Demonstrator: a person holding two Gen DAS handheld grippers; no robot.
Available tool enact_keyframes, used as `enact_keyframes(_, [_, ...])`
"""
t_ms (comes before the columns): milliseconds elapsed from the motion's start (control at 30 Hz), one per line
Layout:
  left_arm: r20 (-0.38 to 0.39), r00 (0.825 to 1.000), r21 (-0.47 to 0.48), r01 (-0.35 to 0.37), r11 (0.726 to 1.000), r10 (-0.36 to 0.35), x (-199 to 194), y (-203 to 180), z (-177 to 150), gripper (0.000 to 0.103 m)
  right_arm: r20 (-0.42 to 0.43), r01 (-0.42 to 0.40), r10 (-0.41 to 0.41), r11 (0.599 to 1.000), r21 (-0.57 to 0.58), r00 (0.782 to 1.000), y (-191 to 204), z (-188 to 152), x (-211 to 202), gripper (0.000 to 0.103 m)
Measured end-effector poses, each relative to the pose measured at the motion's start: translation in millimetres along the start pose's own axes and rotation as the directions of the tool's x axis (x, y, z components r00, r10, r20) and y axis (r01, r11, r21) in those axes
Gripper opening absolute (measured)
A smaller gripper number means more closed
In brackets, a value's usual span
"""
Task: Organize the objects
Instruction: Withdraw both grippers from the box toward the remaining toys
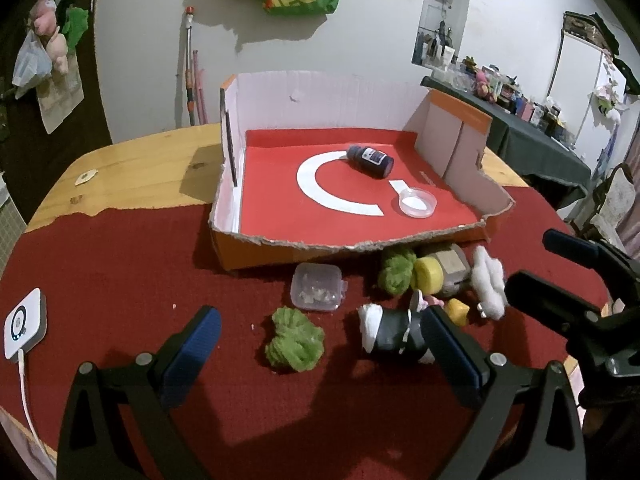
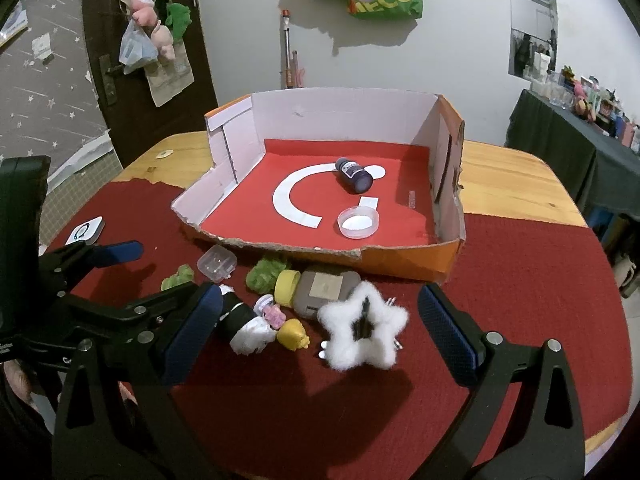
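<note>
An orange cardboard box (image 1: 320, 100) (image 2: 340, 116) with a red lining holds a dark bottle (image 1: 370, 160) (image 2: 354, 176) lying down and a clear round dish (image 1: 416, 202) (image 2: 358, 222). In front of it, on the red cloth, lies a loose pile. My left gripper (image 1: 324, 340) (image 2: 160, 268) is open, with a green fuzzy ball (image 1: 296, 344) (image 2: 178, 276) between its fingers and a black-and-white toy (image 1: 380, 332) (image 2: 244, 324) by the right finger. My right gripper (image 2: 324, 328) (image 1: 530, 260) is open around a white fluffy star (image 2: 362, 322) (image 1: 490, 284), not touching it.
The pile also has a small clear case (image 1: 318, 286) (image 2: 218, 262), a second green ball (image 1: 396, 270) (image 2: 266, 274), a yellow-capped bottle (image 1: 440, 274) (image 2: 320, 288) and a yellow figure (image 1: 458, 310) (image 2: 294, 334). A white device (image 1: 24, 328) (image 2: 86, 230) with a cable lies far left.
</note>
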State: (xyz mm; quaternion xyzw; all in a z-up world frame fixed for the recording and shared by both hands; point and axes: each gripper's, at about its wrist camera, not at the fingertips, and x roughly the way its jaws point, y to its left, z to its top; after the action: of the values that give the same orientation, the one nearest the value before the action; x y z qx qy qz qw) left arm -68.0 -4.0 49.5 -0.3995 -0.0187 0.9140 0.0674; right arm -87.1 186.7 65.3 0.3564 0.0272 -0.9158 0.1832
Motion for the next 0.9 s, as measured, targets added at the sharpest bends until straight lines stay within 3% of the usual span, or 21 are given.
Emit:
enact_keyframes(300, [-0.021, 1.0, -0.01, 0.015, 1.0, -0.016, 0, 3, -9, 0.102, -0.016, -0.005, 0.005, 1.0, 0.017, 1.0, -1, -9, -1, 0.098])
enact_keyframes(900, [-0.033, 0.999, -0.017, 0.015, 1.0, -0.015, 0, 6, -20, 0.095, -0.047, 0.002, 0.0, 0.999, 0.049, 0.999, -9, -23, 6, 0.074])
